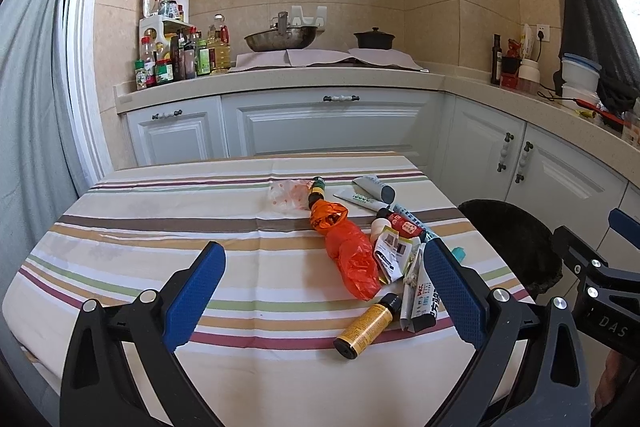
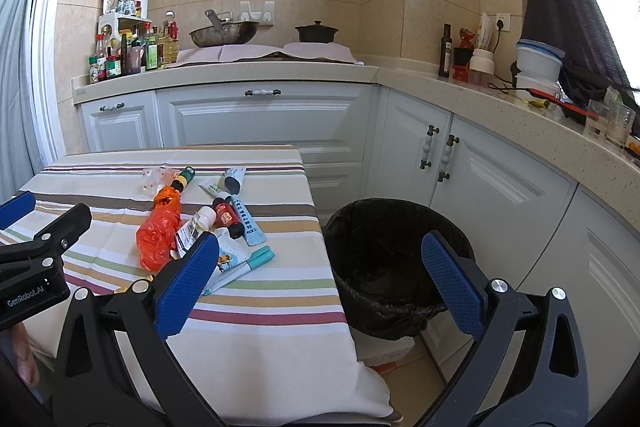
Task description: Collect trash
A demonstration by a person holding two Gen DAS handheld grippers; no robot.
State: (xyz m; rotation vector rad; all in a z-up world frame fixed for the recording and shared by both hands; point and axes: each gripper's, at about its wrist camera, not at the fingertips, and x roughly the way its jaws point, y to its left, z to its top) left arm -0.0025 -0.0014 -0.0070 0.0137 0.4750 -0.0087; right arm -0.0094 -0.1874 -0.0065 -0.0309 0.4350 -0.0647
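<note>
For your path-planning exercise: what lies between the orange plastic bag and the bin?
In the right wrist view, between orange plastic bag and bin: small bottles, flattened tubes, then striped tablecloth.

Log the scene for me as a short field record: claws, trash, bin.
left claw: open, holding nothing, above the table
right claw: open, holding nothing, between table edge and bin
trash: orange plastic bag, yellow bottle, tubes and wrappers, all on the striped tablecloth
bin: black-lined, on the floor beside the table
collected: nothing visible in the bin

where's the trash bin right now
The black-lined trash bin sits on the floor just right of the striped table, in front of the white cabinets.
</note>
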